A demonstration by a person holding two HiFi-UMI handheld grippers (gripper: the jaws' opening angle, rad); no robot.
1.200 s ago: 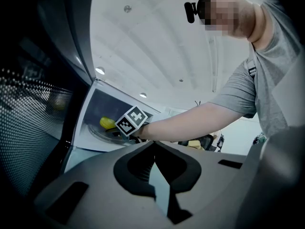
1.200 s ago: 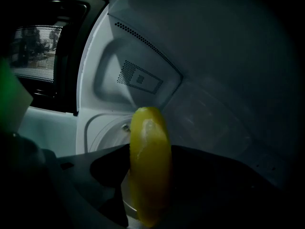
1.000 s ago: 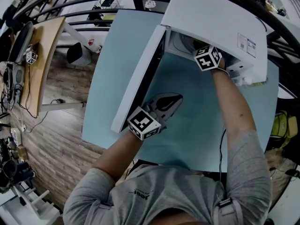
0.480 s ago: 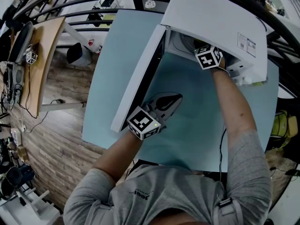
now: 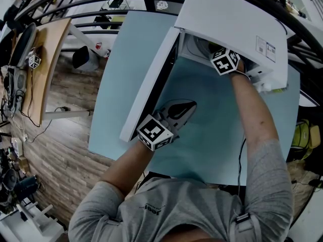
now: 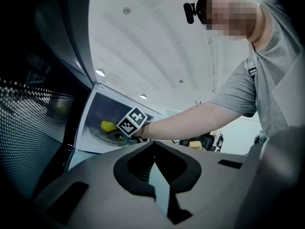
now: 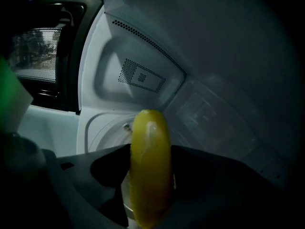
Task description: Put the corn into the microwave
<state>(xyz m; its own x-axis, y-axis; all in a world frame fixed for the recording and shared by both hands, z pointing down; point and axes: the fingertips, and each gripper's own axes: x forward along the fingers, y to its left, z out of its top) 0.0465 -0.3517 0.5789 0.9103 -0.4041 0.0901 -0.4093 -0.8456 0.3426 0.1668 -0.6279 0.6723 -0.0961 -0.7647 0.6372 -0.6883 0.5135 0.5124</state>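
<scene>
- My right tongs (image 7: pixel 151 151) pinch the corn (image 7: pixel 148 185) inside the microwave (image 5: pixel 232 19).
- My left tongs (image 6: pixel 155 149) are pressed together, empty, beside the open door (image 5: pixel 149 79), above the worktop (image 5: pixel 212 130).

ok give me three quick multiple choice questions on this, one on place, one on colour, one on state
1. Where is the corn? A on a plate; B in the right gripper, inside the microwave; C in a bowl.
2. What colour is the corn? A yellow; B white; C purple.
3. The microwave door is: A shut; B open; C missing.
Answers: B, the jaws clamp it inside the cavity; A, it shows yellow in both gripper views; B, the head view shows the door swung wide.
</scene>
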